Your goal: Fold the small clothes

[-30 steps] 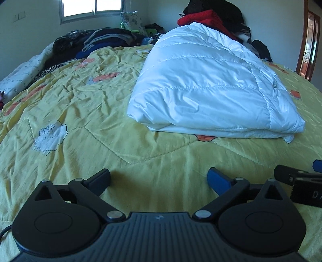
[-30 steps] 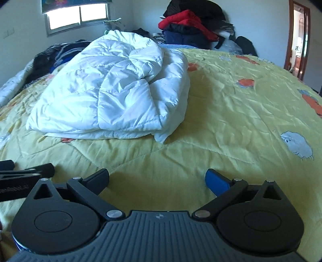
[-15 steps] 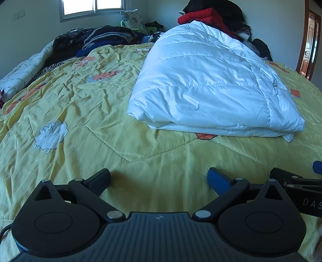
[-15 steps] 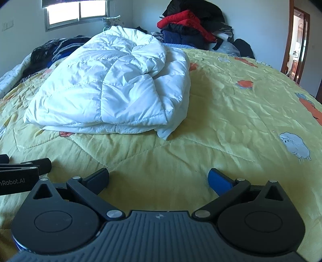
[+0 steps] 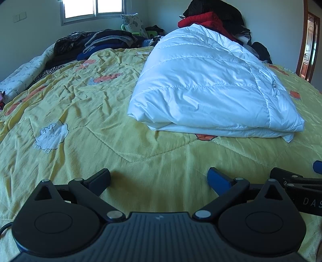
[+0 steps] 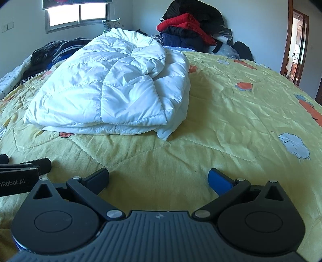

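A white quilted puffer jacket [image 5: 211, 88] lies folded into a thick bundle on a bed covered by a yellow bedspread [image 5: 80, 129] printed with sheep and orange shapes. Its layered edges face the cameras, one loose corner poking out at the lower right, so the fold looks done or close to it. The left gripper [image 5: 159, 179] hovers low over bare bedspread, near the jacket but apart from it, its black and blue fingers spread wide and holding nothing. The right gripper [image 6: 159, 178] sits just beside it, equally wide open and empty, also short of the jacket. Both seem to rest clear of the cloth because nothing needs gripping now. Each gripper's edge shows in the other's view. At the far side of the bed, a pile of dark and red clothes [image 6: 191, 26] is heaped against the wall, probably waiting to be folded. A window [image 5: 92, 10] sits at upper left.
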Demonstrator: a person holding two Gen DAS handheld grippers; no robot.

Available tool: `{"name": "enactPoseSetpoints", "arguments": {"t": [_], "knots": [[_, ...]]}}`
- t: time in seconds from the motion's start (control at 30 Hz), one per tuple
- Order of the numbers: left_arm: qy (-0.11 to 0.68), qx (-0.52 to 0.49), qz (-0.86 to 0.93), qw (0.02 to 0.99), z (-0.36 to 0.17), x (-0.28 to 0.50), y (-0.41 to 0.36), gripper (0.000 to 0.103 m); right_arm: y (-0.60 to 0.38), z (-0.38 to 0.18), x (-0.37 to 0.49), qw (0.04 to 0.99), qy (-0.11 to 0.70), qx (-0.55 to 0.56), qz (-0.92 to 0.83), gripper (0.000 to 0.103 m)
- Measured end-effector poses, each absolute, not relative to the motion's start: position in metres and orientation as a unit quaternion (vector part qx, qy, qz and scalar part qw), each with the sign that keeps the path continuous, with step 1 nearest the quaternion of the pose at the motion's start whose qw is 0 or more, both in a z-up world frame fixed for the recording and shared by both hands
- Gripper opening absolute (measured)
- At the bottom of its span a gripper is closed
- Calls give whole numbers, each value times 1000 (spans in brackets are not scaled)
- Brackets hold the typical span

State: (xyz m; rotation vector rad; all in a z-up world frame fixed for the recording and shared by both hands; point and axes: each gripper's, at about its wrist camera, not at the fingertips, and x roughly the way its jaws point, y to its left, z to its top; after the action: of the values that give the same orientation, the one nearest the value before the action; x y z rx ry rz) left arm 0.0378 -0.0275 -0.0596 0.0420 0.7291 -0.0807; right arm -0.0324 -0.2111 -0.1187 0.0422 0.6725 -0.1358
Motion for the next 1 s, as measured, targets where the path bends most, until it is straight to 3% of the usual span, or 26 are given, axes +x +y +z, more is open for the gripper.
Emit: {"name": "enactPoseSetpoints", "arguments": {"t": [1.0], "knots": [[353, 21, -39, 935, -60, 37, -28, 103, -211, -119, -33, 942, 329, 21, -67, 103]]}}
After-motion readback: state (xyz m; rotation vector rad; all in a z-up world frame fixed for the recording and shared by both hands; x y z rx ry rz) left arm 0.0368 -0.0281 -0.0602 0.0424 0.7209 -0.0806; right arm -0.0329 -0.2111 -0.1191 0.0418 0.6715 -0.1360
